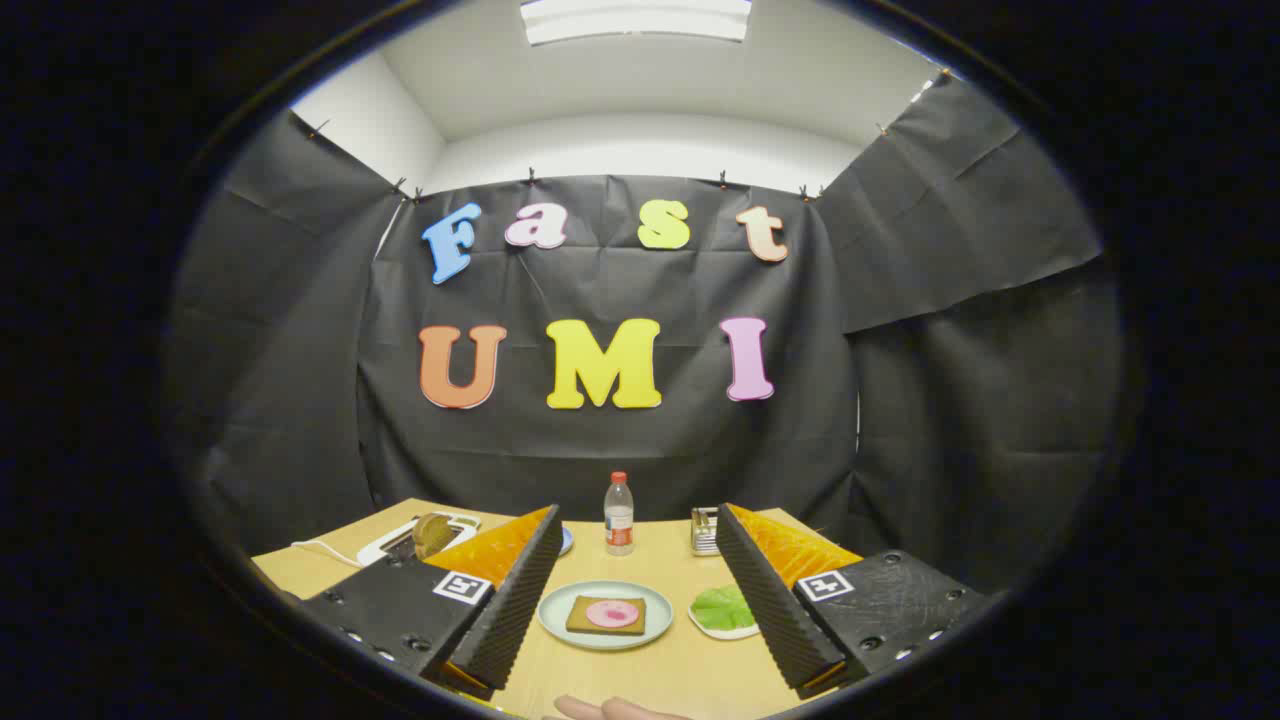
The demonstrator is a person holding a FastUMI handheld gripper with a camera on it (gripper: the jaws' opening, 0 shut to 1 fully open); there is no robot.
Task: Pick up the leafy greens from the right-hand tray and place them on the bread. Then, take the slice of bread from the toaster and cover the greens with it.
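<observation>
Gripper (640,610) held above the table's (690,680) near edge, fingers spread wide and empty, likely readied for leafy greens (724,607) on their tray beside the plated bread (606,614); toaster (705,531) sits toward the far edge.

Gripper (640,610) fingers (515,600) spread wide w/ nothing btwn them, above tabletop (660,680); ahead: plate (560,612) w/ bread (582,616), leafy greens (722,608) just beside, bottle (619,514) and toaster (704,531) beyond.
</observation>
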